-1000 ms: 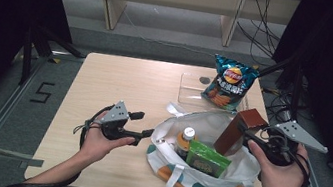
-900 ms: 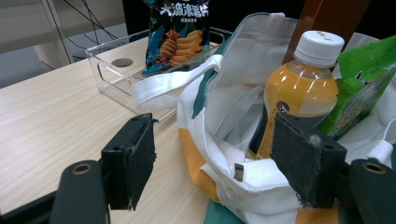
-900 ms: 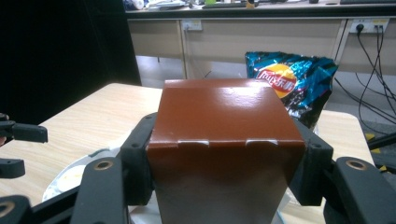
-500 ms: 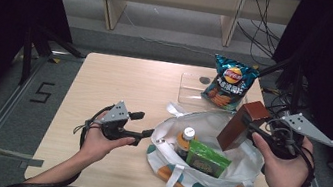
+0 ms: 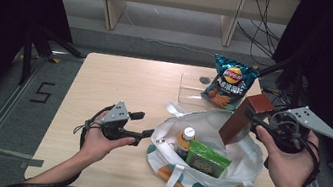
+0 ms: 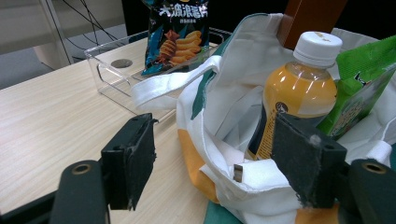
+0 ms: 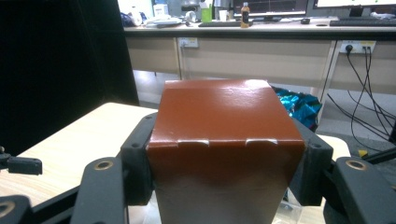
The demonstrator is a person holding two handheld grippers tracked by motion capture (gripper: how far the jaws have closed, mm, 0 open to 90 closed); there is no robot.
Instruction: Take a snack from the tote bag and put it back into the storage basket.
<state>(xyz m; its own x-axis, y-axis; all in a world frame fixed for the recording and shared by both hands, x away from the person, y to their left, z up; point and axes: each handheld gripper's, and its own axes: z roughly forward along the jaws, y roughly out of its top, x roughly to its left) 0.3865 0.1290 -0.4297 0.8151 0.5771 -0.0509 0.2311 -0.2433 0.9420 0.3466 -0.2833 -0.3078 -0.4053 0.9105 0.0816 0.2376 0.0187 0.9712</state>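
Note:
A white tote bag (image 5: 245, 159) with teal and orange patches lies open at the table's front right. Inside stand an orange drink bottle (image 5: 186, 140) and a green packet (image 5: 207, 160). My right gripper (image 5: 255, 119) is shut on a tall brown box (image 5: 244, 117), held tilted above the bag's right side. In the right gripper view the brown box (image 7: 224, 140) sits squeezed between both pads (image 7: 137, 163). My left gripper (image 5: 145, 125) is open at the bag's left rim. In the left gripper view that rim (image 6: 261, 177) and the bottle (image 6: 299, 88) lie between the spread jaws of the left gripper (image 6: 219, 163).
A blue chips bag (image 5: 229, 82) leans in a clear plastic tray (image 5: 190, 88) at the table's back right. The wooden table (image 5: 121, 81) has bare room on its left half. Cables and a black frame stand beside the right edge.
My right gripper has lifted the brown box a little higher above the bag. The left hand has stayed where it was.

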